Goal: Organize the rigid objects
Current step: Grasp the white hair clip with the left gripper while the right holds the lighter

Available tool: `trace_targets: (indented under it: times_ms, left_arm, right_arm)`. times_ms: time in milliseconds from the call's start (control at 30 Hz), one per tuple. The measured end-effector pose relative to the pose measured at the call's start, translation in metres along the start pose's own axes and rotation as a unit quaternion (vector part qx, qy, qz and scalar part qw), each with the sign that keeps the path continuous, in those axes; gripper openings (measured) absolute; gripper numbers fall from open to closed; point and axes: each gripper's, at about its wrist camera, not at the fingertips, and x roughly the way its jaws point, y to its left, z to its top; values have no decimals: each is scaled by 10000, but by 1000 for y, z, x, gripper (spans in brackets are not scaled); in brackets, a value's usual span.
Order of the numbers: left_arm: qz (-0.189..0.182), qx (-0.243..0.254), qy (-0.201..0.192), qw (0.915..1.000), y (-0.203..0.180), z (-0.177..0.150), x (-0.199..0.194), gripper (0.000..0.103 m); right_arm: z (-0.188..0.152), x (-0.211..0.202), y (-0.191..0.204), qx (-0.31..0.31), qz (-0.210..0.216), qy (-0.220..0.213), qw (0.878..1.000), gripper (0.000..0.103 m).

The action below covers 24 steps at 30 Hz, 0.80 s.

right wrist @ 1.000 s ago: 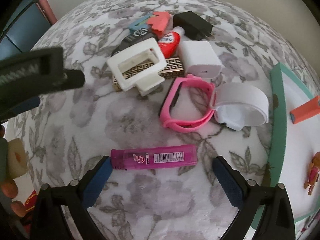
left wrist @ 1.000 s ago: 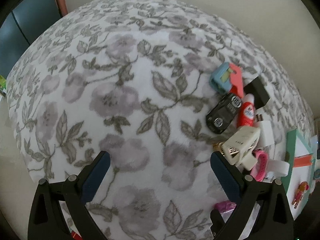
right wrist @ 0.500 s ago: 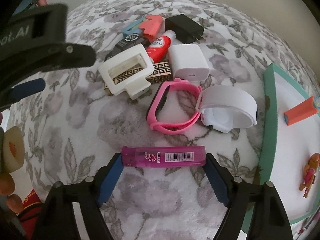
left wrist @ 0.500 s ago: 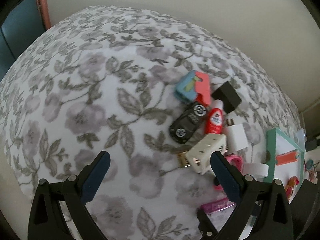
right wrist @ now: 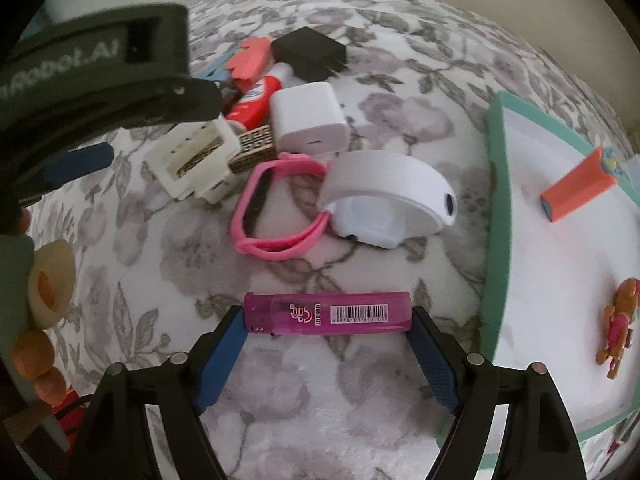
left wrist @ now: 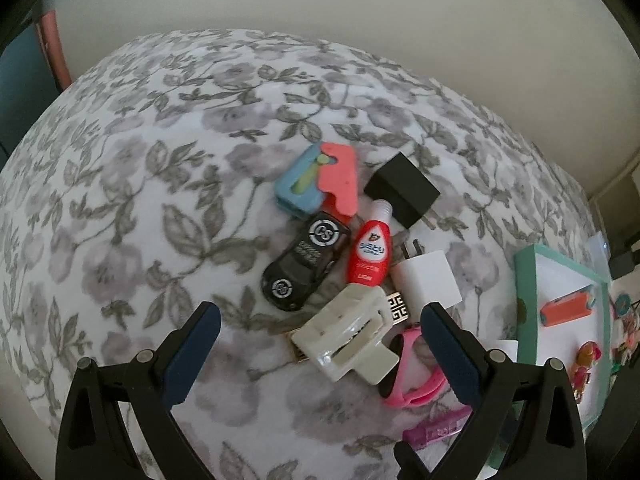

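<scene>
A pink lighter (right wrist: 327,314) lies crosswise on the floral cloth, and my right gripper (right wrist: 327,320) is shut on its two ends. My left gripper (left wrist: 320,334) is open and empty, its fingers to either side of a cream hair clip (left wrist: 346,336). Behind the clip lie a black toy car (left wrist: 306,266), a red tube (left wrist: 370,254), a white charger (left wrist: 426,284), a black charger (left wrist: 402,192) and a blue-and-red toy (left wrist: 318,182). A pink wristband (right wrist: 276,210) and a white case (right wrist: 390,196) lie beyond the lighter.
A teal-rimmed white tray (right wrist: 496,216) stands at the right, holding an orange block (right wrist: 576,192) and a small figure (right wrist: 618,326). The left gripper's body (right wrist: 92,80) fills the right wrist view's upper left. A gold patterned box (right wrist: 254,152) lies under the clip.
My right gripper has closed in from wide open onto the lighter's ends. My left gripper has swung right and forward to straddle the hair clip.
</scene>
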Motion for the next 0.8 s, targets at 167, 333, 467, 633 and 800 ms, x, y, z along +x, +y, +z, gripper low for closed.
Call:
trace_targets:
  times_ms: [167, 333, 467, 633, 800]
  left_arm:
    - [80, 117, 80, 9999, -8, -1, 10, 100]
    - [158, 222, 158, 9995, -11, -3, 18, 68]
    - [112, 174, 254, 9995, -7, -5, 20, 50]
    - [83, 205, 227, 9995, -7, -5, 19, 40]
    - [37, 151, 239, 9996, -3, -6, 17, 40]
  right_arm:
    - [0, -1, -13, 108, 29, 1, 9999, 83]
    - [0, -1, -17, 92, 50, 5, 9999, 83]
    - [0, -1, -12, 119, 61, 6, 9999, 83]
    - [2, 1, -9, 100, 2, -2, 10000, 83]
    - [0, -1, -12, 36, -94, -9, 9999, 83]
